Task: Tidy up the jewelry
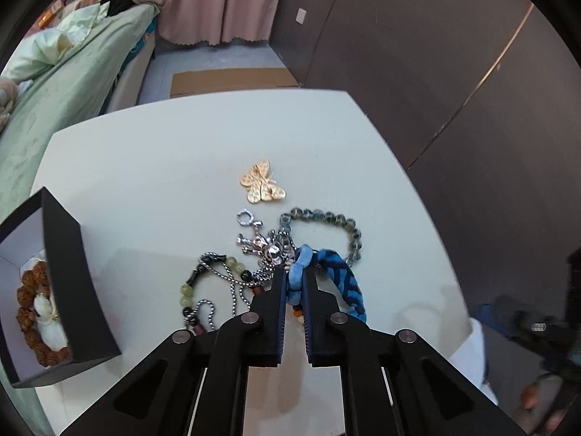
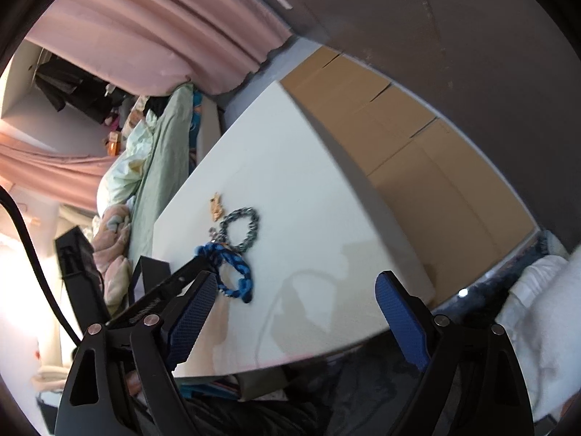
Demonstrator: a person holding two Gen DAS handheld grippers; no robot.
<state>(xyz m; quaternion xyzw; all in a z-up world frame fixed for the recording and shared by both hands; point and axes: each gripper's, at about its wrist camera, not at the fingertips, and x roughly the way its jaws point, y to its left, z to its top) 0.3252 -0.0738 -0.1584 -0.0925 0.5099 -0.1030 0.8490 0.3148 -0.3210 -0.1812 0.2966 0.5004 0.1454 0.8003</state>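
Blue braided bracelet (image 1: 328, 272) is pinched between the left gripper's (image 1: 295, 279) nearly closed fingers.

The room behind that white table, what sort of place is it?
Most likely a bedroom at home. A bed with pale green bedding stands beside the white table, pink curtains hang down to the floor behind it, and flattened cardboard lies on the floor.

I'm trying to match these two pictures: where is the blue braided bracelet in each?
Left wrist view: blue braided bracelet at lower centre, its knot pinched in the left gripper.
Right wrist view: bracelet left of centre, near the table's front edge.
Shared landmark: gold butterfly brooch, beyond it.
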